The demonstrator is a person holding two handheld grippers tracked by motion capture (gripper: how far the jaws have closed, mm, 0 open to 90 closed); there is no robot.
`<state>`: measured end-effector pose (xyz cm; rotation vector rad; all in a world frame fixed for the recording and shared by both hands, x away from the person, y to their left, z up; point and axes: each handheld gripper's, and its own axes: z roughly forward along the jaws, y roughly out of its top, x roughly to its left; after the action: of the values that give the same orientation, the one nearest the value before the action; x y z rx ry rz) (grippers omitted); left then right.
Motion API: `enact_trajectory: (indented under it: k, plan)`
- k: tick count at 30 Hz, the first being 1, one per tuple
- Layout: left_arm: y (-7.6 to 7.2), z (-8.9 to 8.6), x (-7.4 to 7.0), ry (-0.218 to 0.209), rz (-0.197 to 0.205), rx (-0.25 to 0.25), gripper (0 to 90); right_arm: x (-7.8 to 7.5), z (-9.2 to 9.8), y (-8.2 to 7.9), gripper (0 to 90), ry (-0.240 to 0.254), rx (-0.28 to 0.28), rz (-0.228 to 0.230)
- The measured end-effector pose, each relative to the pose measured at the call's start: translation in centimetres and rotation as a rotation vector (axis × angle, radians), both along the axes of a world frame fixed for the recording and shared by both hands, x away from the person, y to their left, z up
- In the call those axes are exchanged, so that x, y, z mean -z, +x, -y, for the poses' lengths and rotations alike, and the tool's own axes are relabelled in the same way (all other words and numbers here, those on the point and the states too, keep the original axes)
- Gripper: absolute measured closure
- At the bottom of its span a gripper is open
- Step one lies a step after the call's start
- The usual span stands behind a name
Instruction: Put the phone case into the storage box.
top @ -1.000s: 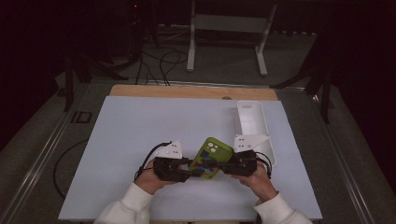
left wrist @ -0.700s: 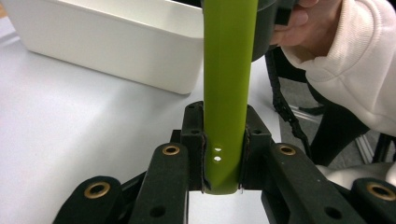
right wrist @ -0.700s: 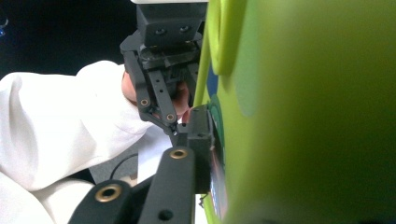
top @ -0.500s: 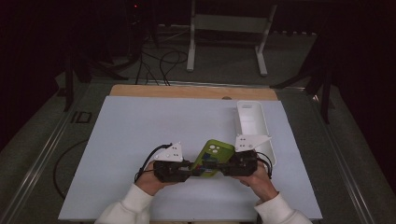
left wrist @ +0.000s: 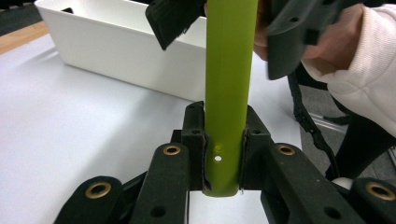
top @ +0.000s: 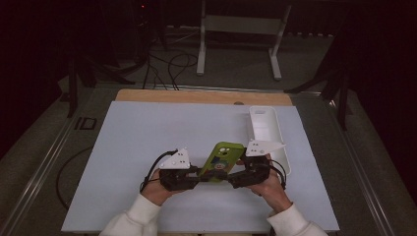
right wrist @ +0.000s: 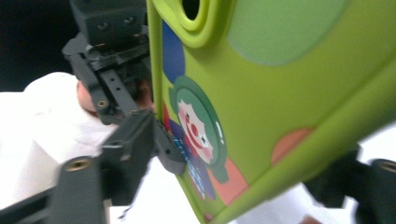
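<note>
Handover status: left gripper [top: 196,175] clamps the green phone case [top: 223,160]; right gripper [top: 235,178], jaws just opening, has released it; placement remains

Black claws [top: 199,176] with brass-ringed pivots, grey three-cornered top plates [top: 176,160], trailing black cables, white sleeves [top: 140,216].

wide bare white mat [top: 162,132] open to the left and ahead of both hands, white tray [top: 265,129] standing just right of the right gripper [top: 235,178], green phone case [top: 222,160] filling the gap between the two grippers
</note>
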<state>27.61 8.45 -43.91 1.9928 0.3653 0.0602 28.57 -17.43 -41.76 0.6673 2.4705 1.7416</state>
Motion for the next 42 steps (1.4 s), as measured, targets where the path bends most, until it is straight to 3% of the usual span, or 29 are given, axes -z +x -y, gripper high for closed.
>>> enact_trajectory:
  k: [5, 22, 42]
  plan:
    - [0.1, -0.2, 0.0, -0.007, 0.0, -0.028, 77.4, 0.0, 0.1, -0.1, 9.4, -0.003, 0.037, 0.001]
    - [0.1, -0.7, -0.2, -0.009, 0.016, -0.11, 77.4, -0.2, 0.4, -0.1, 7.7, 0.015, 0.082, 0.009]
    - [-0.3, -1.0, -0.6, -0.009, 0.071, -0.26, 77.4, -0.3, 0.5, -0.1, 7.7, 0.037, 0.107, 0.006]
